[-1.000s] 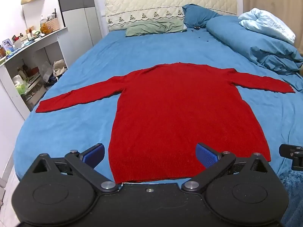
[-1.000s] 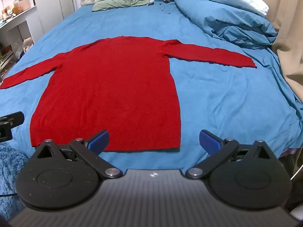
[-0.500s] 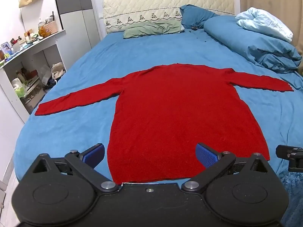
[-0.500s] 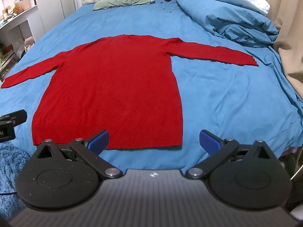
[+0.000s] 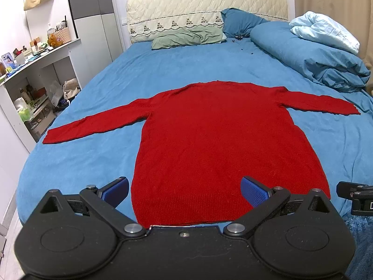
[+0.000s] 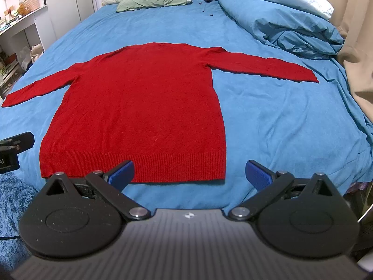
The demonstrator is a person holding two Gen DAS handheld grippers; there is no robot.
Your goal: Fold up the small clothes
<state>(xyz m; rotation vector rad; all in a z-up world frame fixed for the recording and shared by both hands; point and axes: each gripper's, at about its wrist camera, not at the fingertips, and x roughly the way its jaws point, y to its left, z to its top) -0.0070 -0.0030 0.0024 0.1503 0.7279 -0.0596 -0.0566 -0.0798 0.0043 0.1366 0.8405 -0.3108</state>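
On the blue bed (image 5: 163,74) a red sweater (image 5: 221,140) lies flat, sleeves out; left tool (image 5: 184,190) and right tool (image 6: 190,172) hover spread, empty, near its hem.

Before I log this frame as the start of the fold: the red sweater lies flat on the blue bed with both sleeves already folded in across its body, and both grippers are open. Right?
Not quite. Both sleeves of the red sweater are spread straight out to the sides, not folded in; both wrist views show it. The rest holds: it lies flat on the blue bed, and the left gripper and right gripper are open.
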